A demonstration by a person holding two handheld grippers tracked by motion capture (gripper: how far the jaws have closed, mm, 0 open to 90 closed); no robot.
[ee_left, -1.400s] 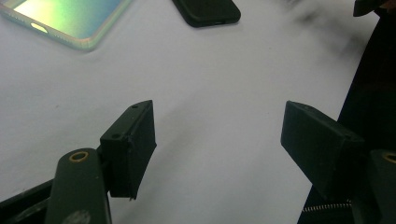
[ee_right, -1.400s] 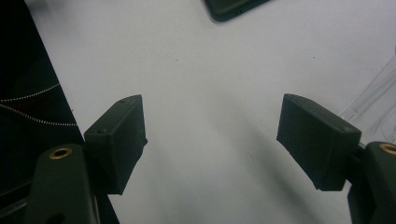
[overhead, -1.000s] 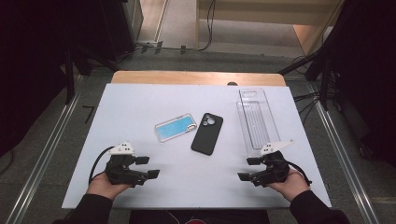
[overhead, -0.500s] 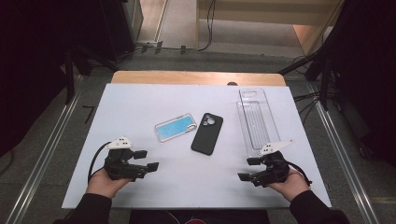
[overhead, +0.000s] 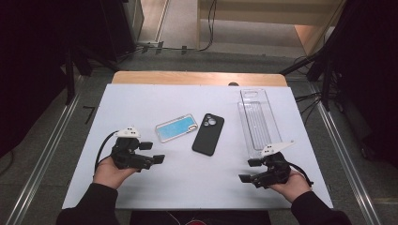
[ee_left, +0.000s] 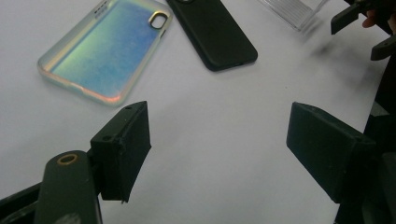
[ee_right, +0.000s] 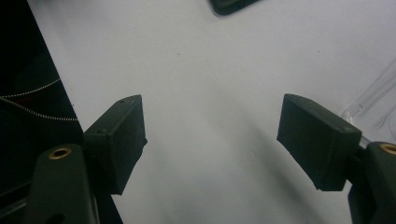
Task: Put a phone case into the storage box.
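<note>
Phone cases (overhead: 175,128) on white table (overhead: 141,98)

No text, label, brand, number or sign can be read in any of the views. The iridescent phone case (ee_left: 105,49) and the black phone case (ee_left: 215,30) bear no legible print, and the clear tray (overhead: 257,119) and the white table (overhead: 187,187) carry no markings that can be made out.
</note>
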